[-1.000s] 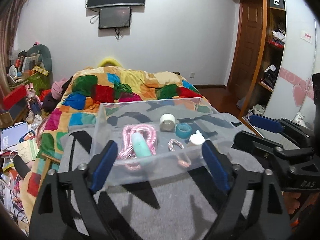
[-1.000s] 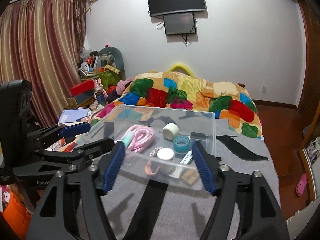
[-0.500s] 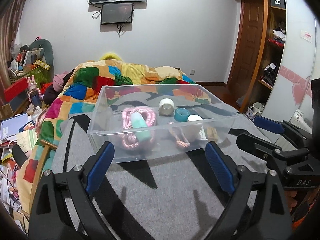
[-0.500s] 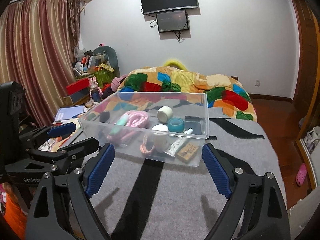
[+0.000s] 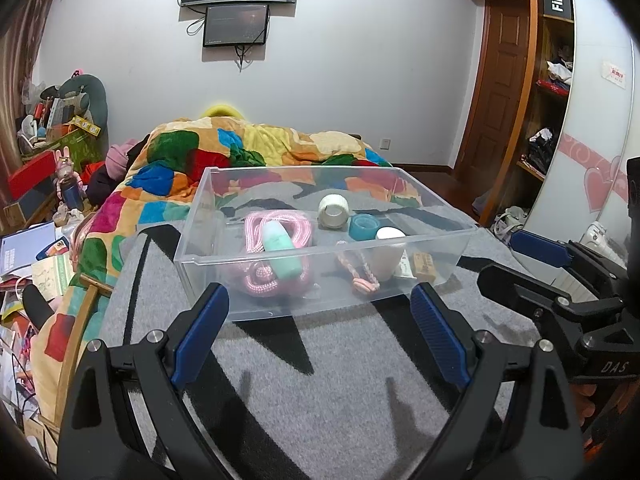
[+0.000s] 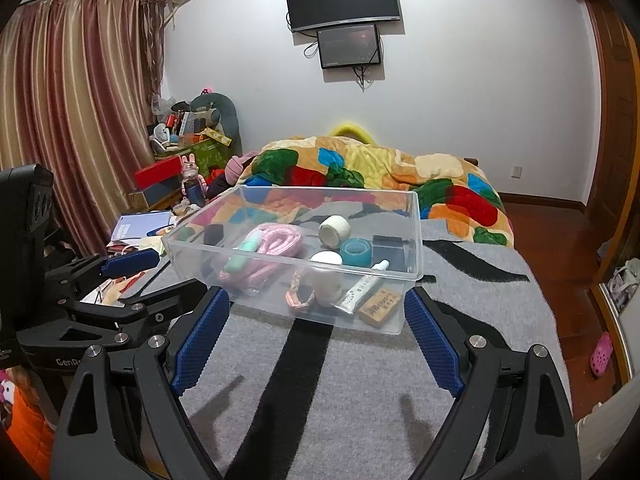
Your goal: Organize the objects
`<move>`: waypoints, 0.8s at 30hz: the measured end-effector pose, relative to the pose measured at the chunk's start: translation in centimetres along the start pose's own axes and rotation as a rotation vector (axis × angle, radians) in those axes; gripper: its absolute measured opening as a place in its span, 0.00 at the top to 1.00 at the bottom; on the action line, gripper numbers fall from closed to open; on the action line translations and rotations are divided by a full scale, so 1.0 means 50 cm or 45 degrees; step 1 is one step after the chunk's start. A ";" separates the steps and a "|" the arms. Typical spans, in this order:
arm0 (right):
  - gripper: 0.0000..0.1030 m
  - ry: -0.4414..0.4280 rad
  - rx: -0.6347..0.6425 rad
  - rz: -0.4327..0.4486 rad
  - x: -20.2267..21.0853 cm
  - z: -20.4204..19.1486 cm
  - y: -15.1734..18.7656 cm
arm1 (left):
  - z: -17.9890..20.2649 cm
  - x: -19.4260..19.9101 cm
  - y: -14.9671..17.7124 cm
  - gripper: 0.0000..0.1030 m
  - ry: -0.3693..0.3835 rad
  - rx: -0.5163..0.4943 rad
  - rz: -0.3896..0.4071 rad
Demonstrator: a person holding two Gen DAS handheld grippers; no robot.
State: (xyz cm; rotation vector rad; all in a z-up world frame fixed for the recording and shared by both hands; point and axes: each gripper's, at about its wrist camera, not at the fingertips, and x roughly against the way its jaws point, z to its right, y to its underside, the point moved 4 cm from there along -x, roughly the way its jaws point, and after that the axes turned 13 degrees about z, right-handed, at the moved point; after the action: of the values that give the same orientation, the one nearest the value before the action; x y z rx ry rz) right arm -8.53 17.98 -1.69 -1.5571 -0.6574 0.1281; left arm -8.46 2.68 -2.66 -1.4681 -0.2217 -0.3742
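A clear plastic bin [image 5: 320, 296] [image 6: 416, 236] sits on a grey and black striped blanket [image 5: 340, 380] [image 6: 320, 380]. Inside lie a pink rope [image 5: 256, 280] [image 6: 280, 240], a mint bottle [image 5: 280, 250], a white tape roll [image 5: 334, 210] [image 6: 334, 230], a teal tape roll [image 5: 364, 226] [image 6: 356, 252], a white jar [image 5: 388, 252], a braided cord [image 5: 362, 272], a glue tube [image 6: 362, 290] and a small tan box [image 6: 379, 306]. My left gripper [image 5: 320, 336] is open and empty, just short of the bin's near wall. My right gripper [image 6: 316, 336] is open and empty, near the bin's front corner.
A colourful patchwork quilt [image 5: 248, 156] covers the bed behind the bin. Clutter of books and boxes [image 5: 32, 248] lies on the left. A wardrobe and door [image 5: 520, 120] stand at the right. The right gripper shows in the left wrist view [image 5: 560, 272].
Both grippers have pulled back from the bin, which now rests on the blanket farther ahead. Both jaws have stayed wide open.
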 end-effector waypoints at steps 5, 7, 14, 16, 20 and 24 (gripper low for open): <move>0.15 0.003 -0.006 0.000 0.001 0.003 0.000 | -0.002 0.002 0.002 0.10 0.001 0.002 -0.001; 0.15 0.003 -0.008 -0.001 0.001 0.003 0.000 | -0.001 0.002 0.002 0.10 0.001 0.002 -0.001; 0.15 0.002 -0.008 -0.002 0.001 0.004 0.001 | -0.001 0.002 0.001 0.10 0.001 0.003 0.000; 0.15 0.002 -0.008 -0.001 0.001 0.004 0.000 | -0.001 0.002 0.001 0.10 0.000 0.002 0.001; 0.15 0.004 -0.006 0.001 0.001 0.004 0.001 | 0.000 0.005 0.003 0.10 -0.003 0.002 0.006; 0.15 0.002 -0.004 0.003 0.002 0.003 0.001 | 0.002 0.007 0.003 0.10 -0.003 0.000 0.009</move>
State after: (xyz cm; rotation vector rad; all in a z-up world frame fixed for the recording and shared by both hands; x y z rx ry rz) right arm -8.51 18.17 -1.75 -1.5611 -0.6544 0.1275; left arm -8.10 2.74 -2.67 -1.4689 -0.2184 -0.3664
